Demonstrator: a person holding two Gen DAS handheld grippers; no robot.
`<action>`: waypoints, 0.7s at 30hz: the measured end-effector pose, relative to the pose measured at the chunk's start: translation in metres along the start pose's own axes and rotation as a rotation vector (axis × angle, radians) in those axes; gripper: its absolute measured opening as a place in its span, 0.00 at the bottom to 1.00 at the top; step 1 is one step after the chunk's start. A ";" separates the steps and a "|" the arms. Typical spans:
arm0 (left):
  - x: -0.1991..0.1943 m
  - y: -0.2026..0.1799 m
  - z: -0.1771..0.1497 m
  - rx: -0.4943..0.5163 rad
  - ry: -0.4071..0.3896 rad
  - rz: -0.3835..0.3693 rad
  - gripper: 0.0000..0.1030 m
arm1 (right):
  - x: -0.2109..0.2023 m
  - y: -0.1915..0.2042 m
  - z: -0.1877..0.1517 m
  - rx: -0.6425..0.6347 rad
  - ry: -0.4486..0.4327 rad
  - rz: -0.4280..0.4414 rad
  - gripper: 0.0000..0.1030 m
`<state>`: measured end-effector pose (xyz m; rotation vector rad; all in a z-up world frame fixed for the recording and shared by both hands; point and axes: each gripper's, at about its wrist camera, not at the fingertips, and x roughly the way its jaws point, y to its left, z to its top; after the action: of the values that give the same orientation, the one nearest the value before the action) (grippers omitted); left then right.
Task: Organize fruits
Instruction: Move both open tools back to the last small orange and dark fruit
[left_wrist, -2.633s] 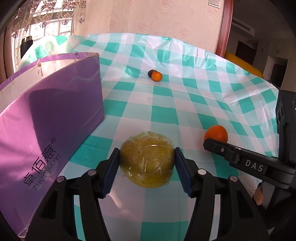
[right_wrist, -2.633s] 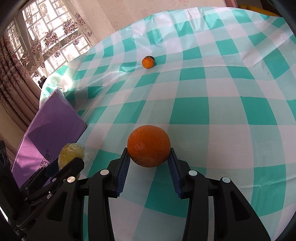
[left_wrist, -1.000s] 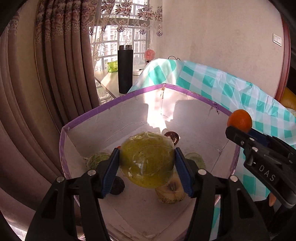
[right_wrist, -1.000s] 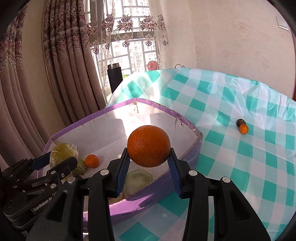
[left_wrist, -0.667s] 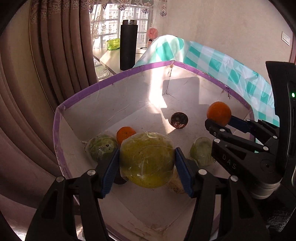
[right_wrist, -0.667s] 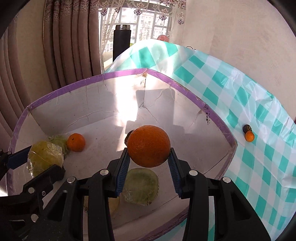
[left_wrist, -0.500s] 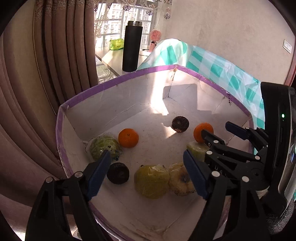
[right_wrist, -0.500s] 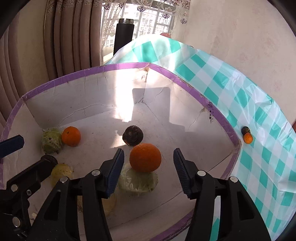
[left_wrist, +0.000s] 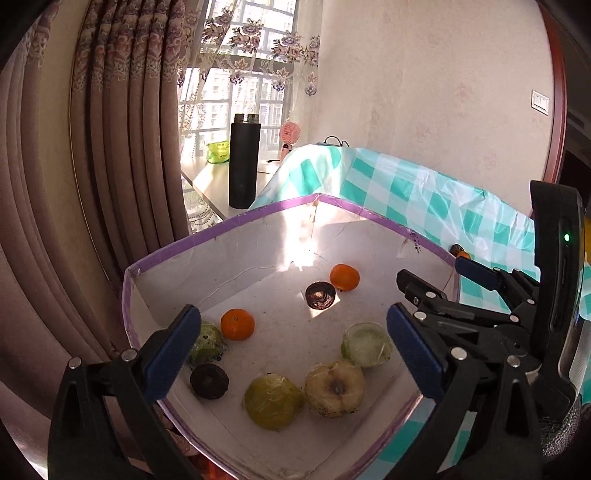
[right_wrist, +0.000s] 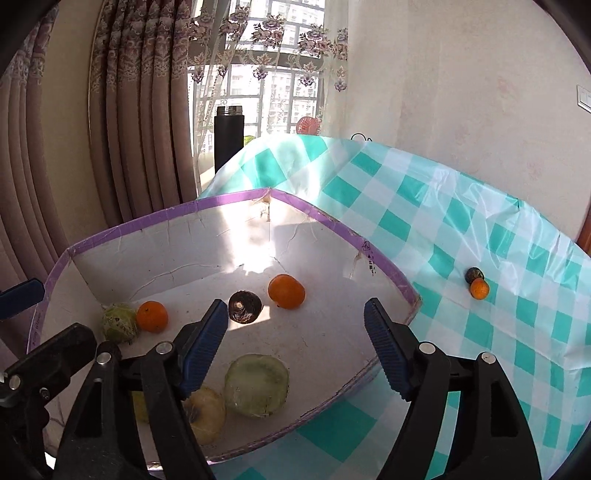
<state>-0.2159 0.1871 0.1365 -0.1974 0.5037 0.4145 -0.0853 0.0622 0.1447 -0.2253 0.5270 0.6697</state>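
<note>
A purple-rimmed cardboard box (left_wrist: 236, 218) (right_wrist: 207, 206) holds several fruits. The wrapped yellow-green fruit (left_wrist: 272, 400) lies on the box floor near the front. The large orange (left_wrist: 344, 277) (right_wrist: 286, 291) rests by a dark round fruit (left_wrist: 320, 294) (right_wrist: 244, 306). A small orange (left_wrist: 237, 324) (right_wrist: 151, 316) lies at the left. My left gripper (left_wrist: 291, 343) is open and empty above the box. My right gripper (right_wrist: 295, 332) is open and empty above the box. A small orange (right_wrist: 479, 288) and a dark fruit (right_wrist: 474, 274) lie on the checked tablecloth.
The teal checked table (right_wrist: 480, 229) stretches to the right of the box. A black flask (left_wrist: 243, 160) stands on a sill behind the box. Curtains (left_wrist: 110, 129) hang at the left. The right gripper's body (left_wrist: 480, 314) shows beside the box in the left wrist view.
Both grippers carried their fruits from the table over the box, opened and dropped them in. Since half a second ago both have lifted higher, and the large orange has rolled toward the back.
</note>
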 end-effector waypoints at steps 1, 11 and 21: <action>-0.006 -0.010 -0.001 0.025 -0.035 -0.014 0.98 | -0.008 -0.011 -0.002 0.014 -0.029 -0.018 0.79; -0.010 -0.130 -0.032 0.282 -0.089 -0.287 0.98 | -0.018 -0.157 -0.058 0.287 0.019 -0.225 0.84; 0.095 -0.232 -0.075 0.395 0.208 -0.514 0.98 | 0.053 -0.260 -0.088 0.417 0.227 -0.251 0.84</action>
<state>-0.0723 -0.0108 0.0430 0.0168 0.7036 -0.2119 0.0820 -0.1406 0.0500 0.0274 0.8275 0.2796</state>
